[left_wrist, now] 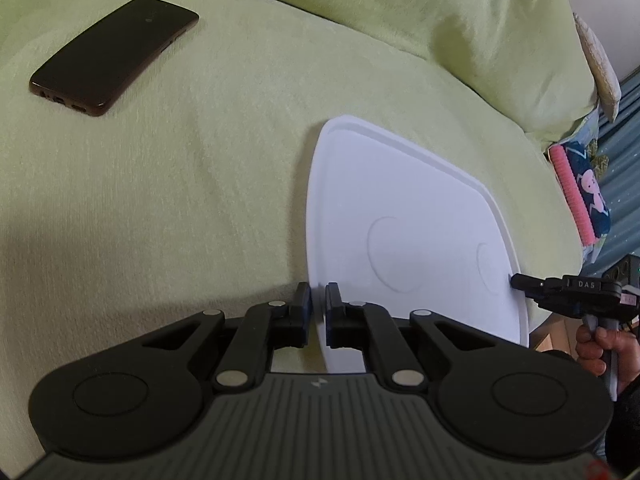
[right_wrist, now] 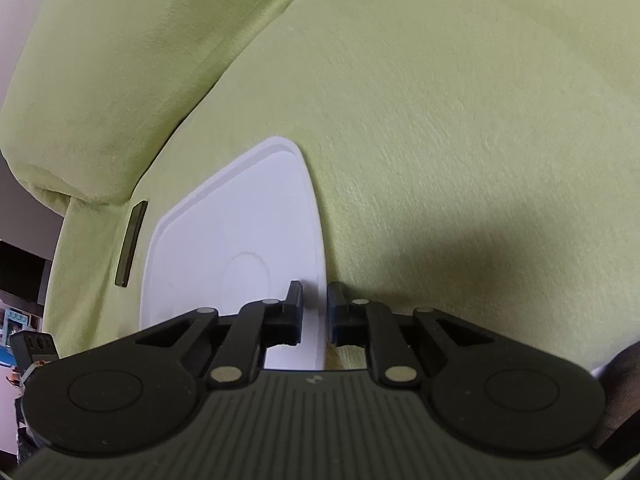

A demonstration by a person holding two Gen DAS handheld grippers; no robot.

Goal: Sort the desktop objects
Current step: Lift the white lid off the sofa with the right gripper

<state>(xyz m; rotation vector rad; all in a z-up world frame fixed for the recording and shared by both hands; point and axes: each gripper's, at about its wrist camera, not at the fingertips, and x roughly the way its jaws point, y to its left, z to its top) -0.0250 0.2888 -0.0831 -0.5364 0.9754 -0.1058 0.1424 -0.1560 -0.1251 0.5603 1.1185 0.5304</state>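
Here the left gripper and right gripper each pinch an opposite rim of the white tray between narrowly parted jaws. Farther left on the green sofa cushion lies the dark phone, long axis slanting away.

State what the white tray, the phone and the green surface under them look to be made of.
White tray: likely moulded plastic, matte, with a raised rim and pressed circles.
Phone: glossy dark shell, glass or plastic; it reflects light.
Green surface: soft woven fabric, showing fine fibre texture.
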